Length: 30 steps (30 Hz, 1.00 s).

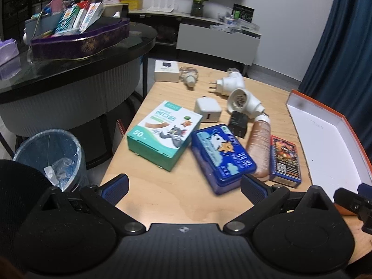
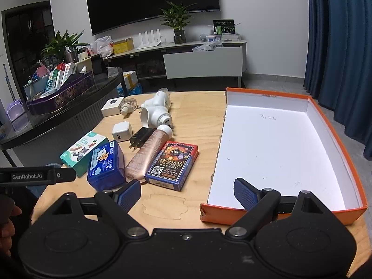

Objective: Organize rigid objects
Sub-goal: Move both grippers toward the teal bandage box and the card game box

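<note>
Ahead of the gripper a white wall (image 2: 255, 23) carries a dark curved television (image 2: 148, 0) above a low white media console (image 2: 202, 62) topped by a potted plant (image 2: 177, 23). Blue curtains (image 2: 337, 46) hang to its right; a round black glass-topped table (image 1: 69, 65) stands left.

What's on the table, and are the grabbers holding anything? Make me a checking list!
Surface: wooden table, items loose on its left part.
Job's things: orange box holds nothing; card box, blue tin, bandage box, pink bottle, white charger, black charger, white plug adapters lie outside it.
Clutter: nothing seen.
Grippers: left gripper open; right gripper open; nothing held.
Cables: nothing seen.
Surroundings: bin, dark round table, blue curtain.
</note>
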Tool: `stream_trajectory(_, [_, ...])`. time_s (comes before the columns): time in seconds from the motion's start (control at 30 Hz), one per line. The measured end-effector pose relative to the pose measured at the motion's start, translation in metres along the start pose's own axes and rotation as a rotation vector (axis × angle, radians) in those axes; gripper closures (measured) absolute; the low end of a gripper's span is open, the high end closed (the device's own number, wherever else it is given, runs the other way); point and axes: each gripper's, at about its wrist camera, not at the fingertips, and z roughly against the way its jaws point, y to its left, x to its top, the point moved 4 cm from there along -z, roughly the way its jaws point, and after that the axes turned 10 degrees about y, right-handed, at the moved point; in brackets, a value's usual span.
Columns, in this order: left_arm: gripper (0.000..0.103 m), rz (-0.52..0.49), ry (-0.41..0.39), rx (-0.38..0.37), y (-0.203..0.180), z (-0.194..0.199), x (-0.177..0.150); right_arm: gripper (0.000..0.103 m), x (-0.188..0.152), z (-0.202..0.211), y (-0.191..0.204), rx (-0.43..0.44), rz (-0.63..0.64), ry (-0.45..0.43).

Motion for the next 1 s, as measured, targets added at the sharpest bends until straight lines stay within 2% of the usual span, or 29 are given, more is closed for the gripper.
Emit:
stream_trajectory(0.3, [0.000, 0.042, 0.022, 0.015, 0.021, -0.012, 0.006, 0.001, -0.002, -0.010, 0.002, 0.014, 0.013, 0.020])
stream_trajectory(0.43, [0.000, 0.006, 0.031, 0.018, 0.020, -0.017, 0.009, 0.001, -0.001, -0.014, 0.003, 0.015, 0.001, 0.028])
stream_trajectory(0.7, [0.000, -0.133, 0.049, 0.023, 0.016, -0.028, 0.016, 0.001, 0.003, -0.028, 0.016, -0.003, -0.045, 0.059])
stream_trajectory(1.0, [0.000, -0.156, 0.047, 0.009, 0.029, -0.035, 0.029, 0.001, 0.014, -0.043, 0.036, -0.040, -0.063, 0.096])
